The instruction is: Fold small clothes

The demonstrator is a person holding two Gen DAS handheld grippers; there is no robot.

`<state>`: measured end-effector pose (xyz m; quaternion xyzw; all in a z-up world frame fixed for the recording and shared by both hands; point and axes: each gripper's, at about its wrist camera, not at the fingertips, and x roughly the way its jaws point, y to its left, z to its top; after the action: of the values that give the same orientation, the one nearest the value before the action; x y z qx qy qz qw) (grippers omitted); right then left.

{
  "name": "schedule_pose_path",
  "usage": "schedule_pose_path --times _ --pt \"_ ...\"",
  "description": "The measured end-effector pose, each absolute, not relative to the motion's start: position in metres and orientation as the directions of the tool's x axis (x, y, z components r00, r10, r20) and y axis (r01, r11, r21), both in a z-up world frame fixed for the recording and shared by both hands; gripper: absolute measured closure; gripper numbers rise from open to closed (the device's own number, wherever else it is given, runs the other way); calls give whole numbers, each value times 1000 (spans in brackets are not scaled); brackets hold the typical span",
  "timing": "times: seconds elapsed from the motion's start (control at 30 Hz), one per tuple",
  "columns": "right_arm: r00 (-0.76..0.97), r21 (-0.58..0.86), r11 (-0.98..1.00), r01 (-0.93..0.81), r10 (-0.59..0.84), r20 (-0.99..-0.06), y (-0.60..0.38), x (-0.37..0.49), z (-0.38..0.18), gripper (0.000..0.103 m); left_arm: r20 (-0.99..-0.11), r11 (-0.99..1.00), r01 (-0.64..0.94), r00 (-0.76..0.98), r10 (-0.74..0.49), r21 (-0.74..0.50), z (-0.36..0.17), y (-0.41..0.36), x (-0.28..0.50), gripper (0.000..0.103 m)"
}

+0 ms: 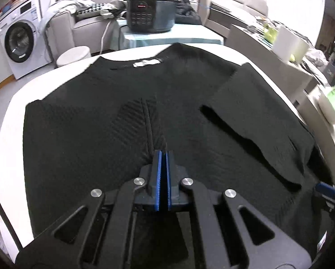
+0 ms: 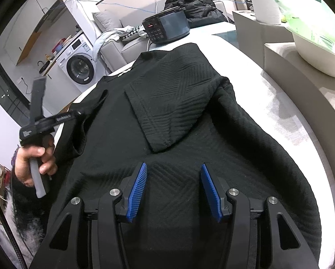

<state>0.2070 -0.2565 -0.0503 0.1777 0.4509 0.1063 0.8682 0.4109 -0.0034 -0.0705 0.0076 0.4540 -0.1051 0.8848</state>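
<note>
While the black top [image 1: 113, 121] lies flat on the white desk [image 1: 12, 103], one sleeve already folded in at two o'clock, the left tool [image 1: 163, 154] pinches a fabric ridge, likely to fold; the right tool [image 2: 174, 170] hovers spread.

White round-edged table [image 1: 14, 98] with a black ribbed garment [image 1: 100, 134] spread flat (one sleeve folded inward)
</note>
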Motion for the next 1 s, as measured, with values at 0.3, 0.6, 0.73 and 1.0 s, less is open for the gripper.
schedule_pose_path --times 0.3,0.6,0.73,1.0 --pt "573 405 914 -16 340 -746 -259 210 -51 50 -804 984 147 570 -167 -100 -67 19 380 38" --pt "608 386 922 -27 322 -726 -265 240 -32 45 -796 985 -146 605 14 -93 -58 131 350 25" --pt "628 385 923 19 289 -723 -268 287 -19 42 -797 963 -225 603 16 -151 -72 165 373 25" --pt "610 411 909 71 287 -739 -272 403 -31 41 -825 947 -239 563 -46 -216 -88 181 419 70"
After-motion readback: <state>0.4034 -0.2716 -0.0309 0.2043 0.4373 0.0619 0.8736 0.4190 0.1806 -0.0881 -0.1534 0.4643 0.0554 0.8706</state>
